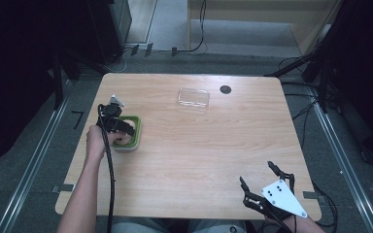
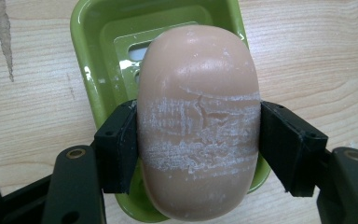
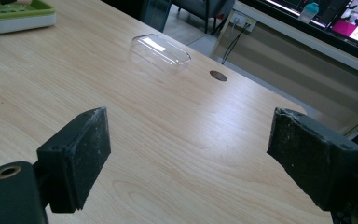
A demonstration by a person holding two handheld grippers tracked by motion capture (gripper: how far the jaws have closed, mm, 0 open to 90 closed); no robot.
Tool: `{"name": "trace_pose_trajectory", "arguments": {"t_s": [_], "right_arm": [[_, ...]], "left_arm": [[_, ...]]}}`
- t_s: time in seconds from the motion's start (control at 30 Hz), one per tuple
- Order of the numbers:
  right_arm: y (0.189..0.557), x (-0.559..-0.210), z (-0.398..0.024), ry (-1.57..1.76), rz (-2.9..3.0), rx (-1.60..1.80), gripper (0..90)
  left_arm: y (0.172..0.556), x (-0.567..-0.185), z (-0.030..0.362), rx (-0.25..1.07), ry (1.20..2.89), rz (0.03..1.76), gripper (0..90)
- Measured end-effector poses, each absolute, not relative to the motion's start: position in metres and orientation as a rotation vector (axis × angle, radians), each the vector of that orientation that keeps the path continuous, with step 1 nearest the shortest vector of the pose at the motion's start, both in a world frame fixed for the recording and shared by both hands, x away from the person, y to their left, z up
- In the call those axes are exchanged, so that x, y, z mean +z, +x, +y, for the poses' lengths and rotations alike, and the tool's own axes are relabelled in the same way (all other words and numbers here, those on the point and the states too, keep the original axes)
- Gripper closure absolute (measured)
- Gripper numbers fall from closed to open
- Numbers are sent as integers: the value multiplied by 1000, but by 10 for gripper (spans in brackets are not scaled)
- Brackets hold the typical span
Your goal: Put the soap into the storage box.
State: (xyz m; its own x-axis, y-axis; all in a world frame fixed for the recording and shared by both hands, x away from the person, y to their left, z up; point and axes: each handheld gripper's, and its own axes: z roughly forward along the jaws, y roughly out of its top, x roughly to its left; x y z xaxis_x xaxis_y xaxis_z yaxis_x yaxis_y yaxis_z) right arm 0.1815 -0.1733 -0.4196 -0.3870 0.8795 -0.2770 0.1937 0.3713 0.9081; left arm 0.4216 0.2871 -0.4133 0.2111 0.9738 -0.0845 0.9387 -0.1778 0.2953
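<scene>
Left gripper (image 2: 198,140) clamps smooth oval peach soap bar (image 2: 198,116) above glossy green plastic soap dish (image 2: 102,28); right gripper (image 3: 189,154) gapes, nothing held.

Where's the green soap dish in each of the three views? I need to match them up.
High view: the green soap dish sits left of centre on the table, under the left gripper.
Left gripper view: it lies behind and beneath the soap bar that the jaws clamp, rim at.
Right gripper view: far top-left corner.
Shared landmark: the clear plastic lid, in the high and right gripper views.
</scene>
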Motion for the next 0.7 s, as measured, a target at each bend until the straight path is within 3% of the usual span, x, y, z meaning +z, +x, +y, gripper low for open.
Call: {"name": "trace_pose_trajectory", "arguments": {"t_s": [0.7], "right_arm": [[181, -420, -173, 937, 1815, 1054, 133]], "left_arm": [[425, -423, 287, 225, 2203, 1804, 345]]}}
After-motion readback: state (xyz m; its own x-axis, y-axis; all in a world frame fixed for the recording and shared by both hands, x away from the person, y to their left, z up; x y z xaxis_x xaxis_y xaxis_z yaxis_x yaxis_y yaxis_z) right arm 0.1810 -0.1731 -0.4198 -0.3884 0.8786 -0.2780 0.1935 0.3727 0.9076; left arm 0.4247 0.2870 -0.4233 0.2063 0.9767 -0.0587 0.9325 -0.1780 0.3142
